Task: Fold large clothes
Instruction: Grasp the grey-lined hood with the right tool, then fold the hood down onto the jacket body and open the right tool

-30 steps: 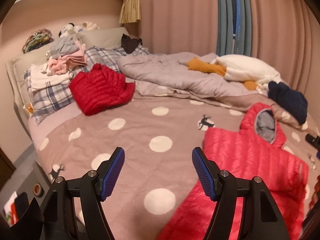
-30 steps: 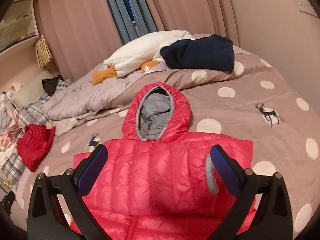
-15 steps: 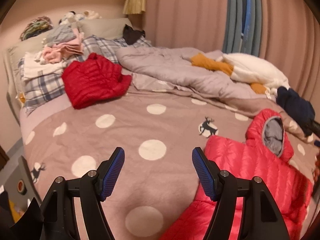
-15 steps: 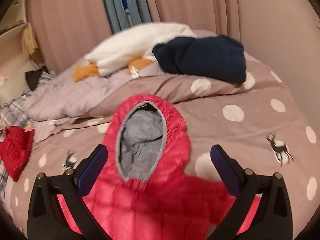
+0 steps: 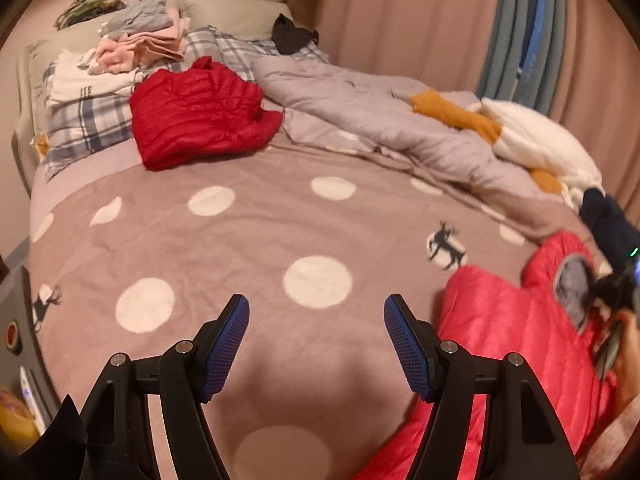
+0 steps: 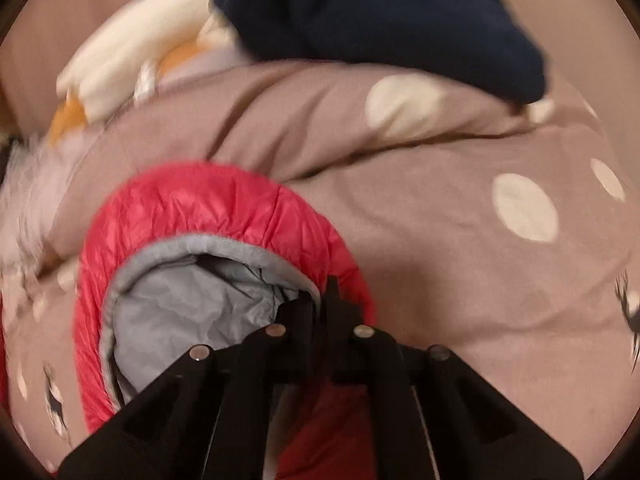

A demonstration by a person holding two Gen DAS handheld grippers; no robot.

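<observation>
Right wrist view: right gripper [image 6: 326,300] has just been closing, and its jaws are now pinched together on the grey-lined rim of the pink puffer jacket's [image 6: 224,208] hood. Left gripper [image 5: 316,344] hangs with jaws apart, nothing between them, over the polka-dot bedspread [image 5: 240,248]. That jacket lies flat near the bed's right edge; a folded red jacket [image 5: 200,112] sits up by the pillows.
</observation>
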